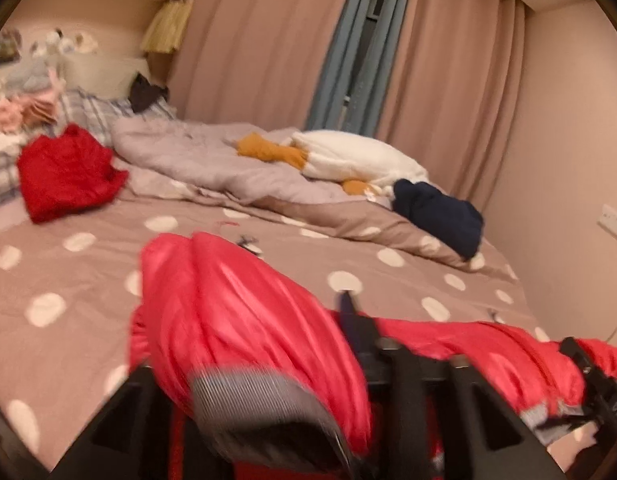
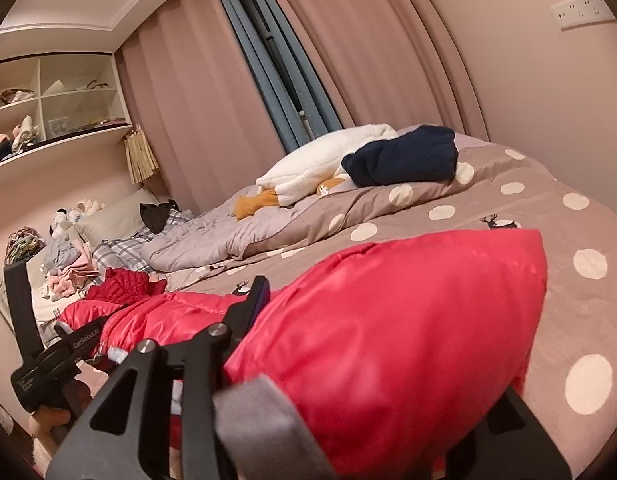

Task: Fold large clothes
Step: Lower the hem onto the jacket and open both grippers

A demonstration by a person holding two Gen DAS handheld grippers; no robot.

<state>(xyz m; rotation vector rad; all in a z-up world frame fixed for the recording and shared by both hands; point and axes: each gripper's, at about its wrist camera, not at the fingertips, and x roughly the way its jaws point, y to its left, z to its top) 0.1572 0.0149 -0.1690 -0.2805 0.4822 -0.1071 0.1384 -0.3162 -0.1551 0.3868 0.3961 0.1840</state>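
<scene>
A red jacket (image 1: 236, 312) lies along the near edge of the bed (image 1: 68, 272), its long axis running between the grippers. Left gripper (image 1: 268, 392) and right gripper (image 2: 340, 360), jaws parted, each straddle a grey-cuffed sleeve end.

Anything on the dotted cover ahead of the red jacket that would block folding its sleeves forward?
Nothing visible does. The red jacket lies on bare dotted cover. The red knit, navy garment and white plush sit well beyond it, toward the headboard and curtain.
</scene>
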